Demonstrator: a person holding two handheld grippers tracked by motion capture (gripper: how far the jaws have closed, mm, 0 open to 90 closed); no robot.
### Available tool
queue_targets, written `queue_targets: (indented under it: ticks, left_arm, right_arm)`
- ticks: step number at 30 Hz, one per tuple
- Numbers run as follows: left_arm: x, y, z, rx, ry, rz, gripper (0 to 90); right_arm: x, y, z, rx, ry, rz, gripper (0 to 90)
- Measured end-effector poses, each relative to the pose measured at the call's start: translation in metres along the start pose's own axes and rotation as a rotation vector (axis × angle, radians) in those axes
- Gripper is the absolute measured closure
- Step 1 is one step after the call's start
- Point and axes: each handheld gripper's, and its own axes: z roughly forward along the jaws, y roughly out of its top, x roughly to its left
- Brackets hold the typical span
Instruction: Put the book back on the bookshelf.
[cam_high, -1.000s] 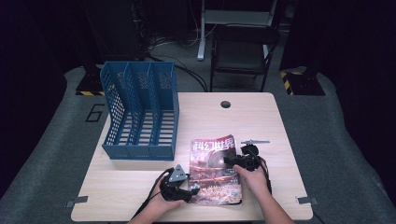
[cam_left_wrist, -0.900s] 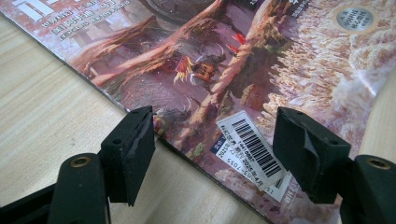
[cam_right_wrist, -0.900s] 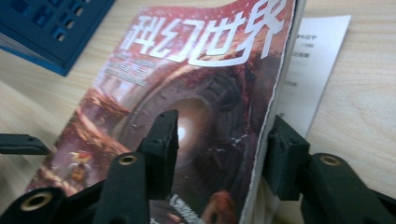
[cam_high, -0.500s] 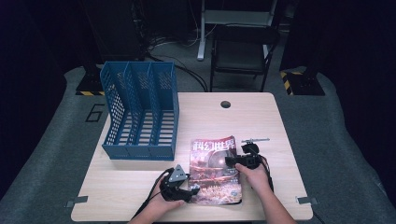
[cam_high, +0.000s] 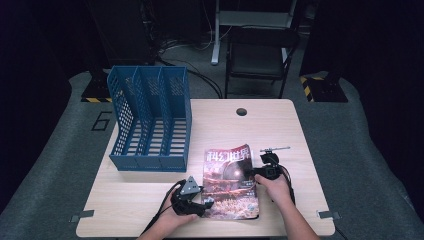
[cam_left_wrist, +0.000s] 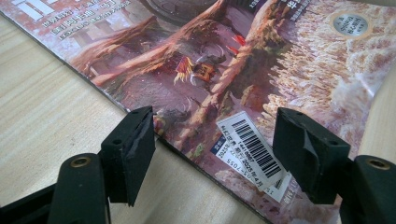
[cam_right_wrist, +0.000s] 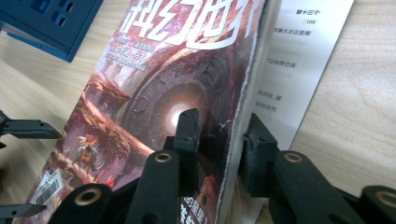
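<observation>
Black right fingers (cam_right_wrist: 217, 140) around magazine (cam_right_wrist: 154, 107) edge

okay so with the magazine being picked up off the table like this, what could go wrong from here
The right tool has just been closing on the magazine at its page edge, with a loose inner page splayed beyond the jaw; lifting may pull up only some pages, or tear them. The left tool stands open over the spine corner with the barcode label, so it isn't gripping; the magazine could sag or slide.

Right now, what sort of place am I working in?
Probably a lab or recording studio, not an office: one small wooden table on grey floor matting, dark surroundings, cables across the floor behind, and taped hazard stripes. Props are a blue file rack and a magazine.
</observation>
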Motion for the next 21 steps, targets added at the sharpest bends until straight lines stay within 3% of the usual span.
queue_targets:
  ticks: [9,12,21]
  left_arm:
    - [0.0005,0.0000,-0.0001,0.000,-0.004,0.000,29.9]
    - [0.0008,0.0002,-0.0006,0.005,-0.010,0.000,30.0]
    - [0.0016,0.0001,-0.0008,0.000,-0.009,-0.007,30.0]
  right_arm:
    - [0.0066,0.0014,-0.0049,-0.004,0.016,-0.026,82.4]
    - [0.0078,0.0014,-0.0054,-0.020,0.007,-0.076,83.5]
    - [0.0092,0.0009,-0.0087,-0.033,0.031,-0.073,85.2]
